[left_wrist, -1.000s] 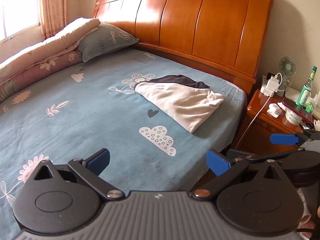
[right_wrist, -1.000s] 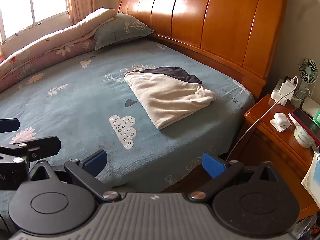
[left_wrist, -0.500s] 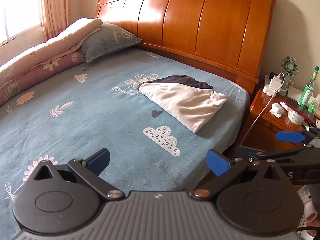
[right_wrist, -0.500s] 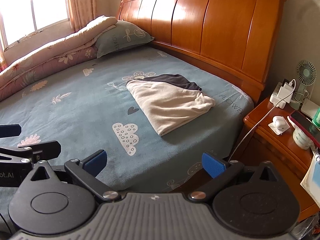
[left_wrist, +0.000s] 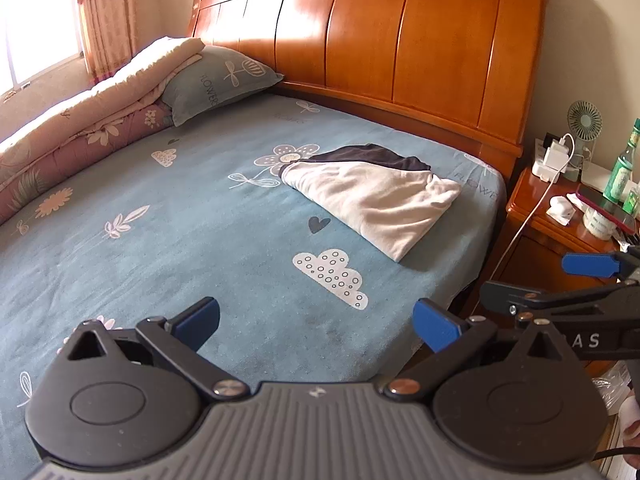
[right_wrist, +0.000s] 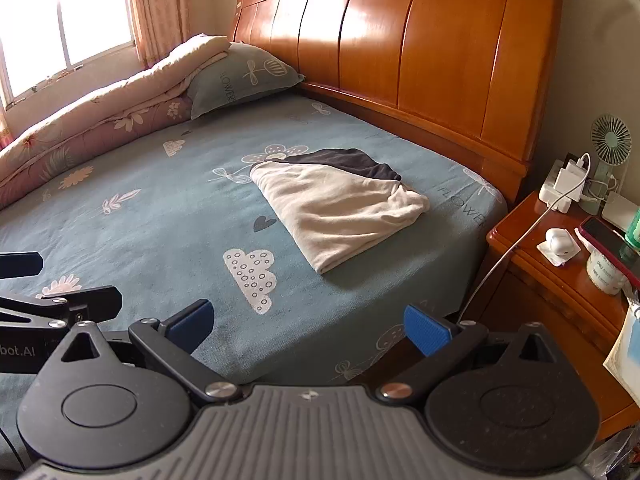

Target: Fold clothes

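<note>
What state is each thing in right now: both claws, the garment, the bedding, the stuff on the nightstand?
left claw: open, empty
right claw: open, empty
garment: folded, flat on the bed sheet
quilt: rolled along the window side
pillow: propped against the quilt
phone: resting on the mug

Each camera sits just behind its own gripper and looks forward along the two blue-tipped fingers, from above the near edge of the bed [left_wrist: 168, 248] toward the wooden headboard [left_wrist: 380, 44]. The left gripper [left_wrist: 316, 322] fills the bottom of the left wrist view; the right gripper [right_wrist: 306, 322] fills the bottom of the right wrist view. The right camera stands farther right, taking in more of the nightstand [right_wrist: 560, 272]. Both views share the folded garment [left_wrist: 372, 196], the pillow [left_wrist: 216, 80] and the headboard. Each also catches the other gripper at its side edge.
</note>
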{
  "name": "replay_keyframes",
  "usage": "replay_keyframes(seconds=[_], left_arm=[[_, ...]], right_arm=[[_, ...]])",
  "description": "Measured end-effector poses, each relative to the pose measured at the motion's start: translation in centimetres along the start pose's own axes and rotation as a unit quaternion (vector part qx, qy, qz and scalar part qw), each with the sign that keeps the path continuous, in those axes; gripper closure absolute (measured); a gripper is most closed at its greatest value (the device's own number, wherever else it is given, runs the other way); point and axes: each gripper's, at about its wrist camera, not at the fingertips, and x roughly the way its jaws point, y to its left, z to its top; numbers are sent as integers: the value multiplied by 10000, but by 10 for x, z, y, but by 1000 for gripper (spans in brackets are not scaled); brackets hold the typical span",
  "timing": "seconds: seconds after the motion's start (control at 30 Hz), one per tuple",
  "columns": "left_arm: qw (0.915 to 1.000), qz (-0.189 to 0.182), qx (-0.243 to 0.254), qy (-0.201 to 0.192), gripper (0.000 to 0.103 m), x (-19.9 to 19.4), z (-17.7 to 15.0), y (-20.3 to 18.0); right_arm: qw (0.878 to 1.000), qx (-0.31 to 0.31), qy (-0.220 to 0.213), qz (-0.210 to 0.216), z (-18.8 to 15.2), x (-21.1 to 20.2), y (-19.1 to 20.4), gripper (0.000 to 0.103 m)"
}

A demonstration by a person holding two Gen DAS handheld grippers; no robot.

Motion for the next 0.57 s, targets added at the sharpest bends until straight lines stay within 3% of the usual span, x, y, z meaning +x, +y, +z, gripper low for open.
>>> replay_keyframes(seconds=[0.37,0.57], left_arm=[[9990,-409,-119,153,1,6,0,5],[9988,-457,-124,131,1,6,-1,6]], right_arm=[[9999,26,111,81,-2,2,-1,0],[9999,-8,139,73,-3,3,1,0]])
